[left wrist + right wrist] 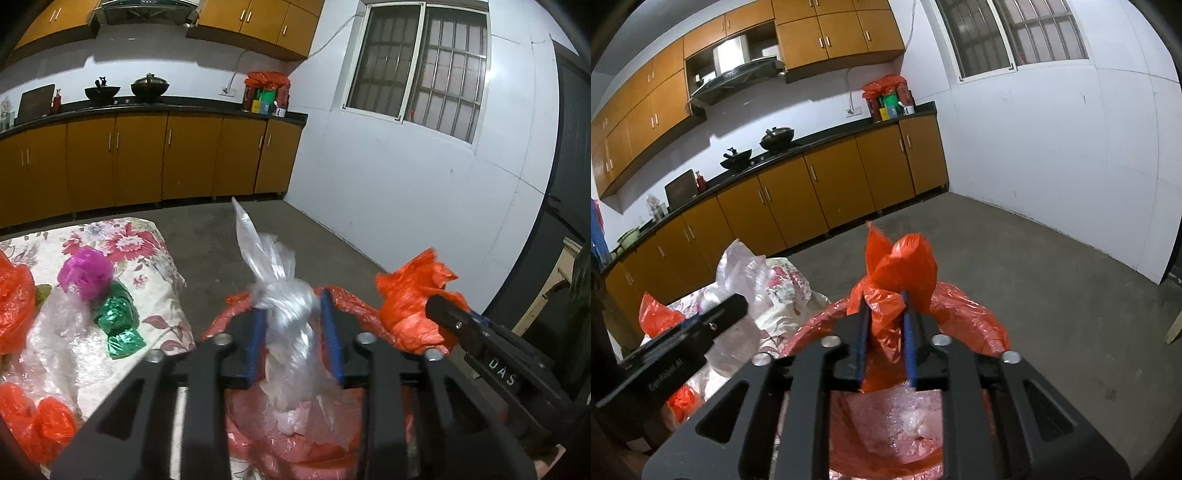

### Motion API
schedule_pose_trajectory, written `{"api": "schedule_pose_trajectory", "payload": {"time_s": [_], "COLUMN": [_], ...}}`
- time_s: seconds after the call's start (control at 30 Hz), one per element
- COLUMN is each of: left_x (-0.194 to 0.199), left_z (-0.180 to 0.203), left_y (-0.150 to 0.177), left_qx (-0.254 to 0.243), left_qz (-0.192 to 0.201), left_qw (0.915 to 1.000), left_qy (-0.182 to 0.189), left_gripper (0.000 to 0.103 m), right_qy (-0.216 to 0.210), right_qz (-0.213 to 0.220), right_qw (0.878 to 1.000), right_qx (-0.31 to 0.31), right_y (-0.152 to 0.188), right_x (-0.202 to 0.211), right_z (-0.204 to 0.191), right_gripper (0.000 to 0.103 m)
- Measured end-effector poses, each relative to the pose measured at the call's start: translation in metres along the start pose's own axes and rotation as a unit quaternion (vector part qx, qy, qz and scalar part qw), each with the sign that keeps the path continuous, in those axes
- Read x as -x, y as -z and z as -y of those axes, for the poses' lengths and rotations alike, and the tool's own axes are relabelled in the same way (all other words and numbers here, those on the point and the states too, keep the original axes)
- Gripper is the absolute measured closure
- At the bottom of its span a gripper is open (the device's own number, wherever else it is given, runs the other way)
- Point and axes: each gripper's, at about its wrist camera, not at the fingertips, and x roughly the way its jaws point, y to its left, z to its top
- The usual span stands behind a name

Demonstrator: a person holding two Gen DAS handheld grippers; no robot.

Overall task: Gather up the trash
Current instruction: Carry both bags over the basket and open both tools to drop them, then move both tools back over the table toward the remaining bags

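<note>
Looks like we're mid drop-off here. The left hand-held gripper [295,332] has a knotted clear plastic bag [286,321] between its blue pads; whether they're squeezing it or have just let go, I honestly can't tell, there's a sliver of gap on the right pad. The right hand-held gripper [884,332] is pinching a crumpled orange bag [901,269], pads pressed into the plastic. Both bundles hang right over the mouth of the bin with the orange liner [347,306], which sits on the floor just right of the tabletop with the floral cloth [155,258].

My read: the next move is simply spreading the fingers so both wads fall into the liner, then swinging back left for the rest. There's plenty left: a purple wad [86,273], a green foil wrapper [118,325], a sheet of bubble wrap [62,332] and more orange scraps [48,424] near the left edge.

Room-wise, the two grippers are close together over the bin, so I'd release one at a time to avoid bumping. The clear bag is tall and light, so it could catch on the liner rim or stick to a pad. The tabletop edge is right next to the bin on the left; far side and right is open concrete floor [1015,258], loads of space there.
</note>
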Motion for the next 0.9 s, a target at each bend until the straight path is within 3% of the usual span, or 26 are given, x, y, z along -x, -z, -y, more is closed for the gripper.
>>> {"api": "schedule_pose_trajectory", "payload": {"time_s": [0.1,0.27,0.43,0.9], "left_x": [-0.002,0.001,0.020,0.099], "left_z": [-0.001,-0.012,-0.031,-0.105], "left_y": [0.002,0.004,0.006,0.032], "left_qx": [-0.006,0.003,0.011,0.017], "left_qz": [-0.005,-0.011,-0.004,0.015], "left_qw": [1.0000,0.9998,0.9988,0.9854], "left_qy": [-0.002,-0.016,-0.048,-0.169], "left_gripper": [0.061,0.058,0.049,0.041], "right_qy": [-0.001,0.004,0.014,-0.028], "right_qz": [0.001,0.005,0.015,0.023], "right_qw": [1.000,1.000,1.000,0.996], "right_qx": [0.000,-0.001,0.014,0.079], "right_y": [0.001,0.001,0.000,0.010], "right_x": [0.001,0.002,0.010,0.021], "right_z": [0.001,0.000,-0.006,-0.057], "right_gripper": [0.066,0.058,0.045,0.034]}}
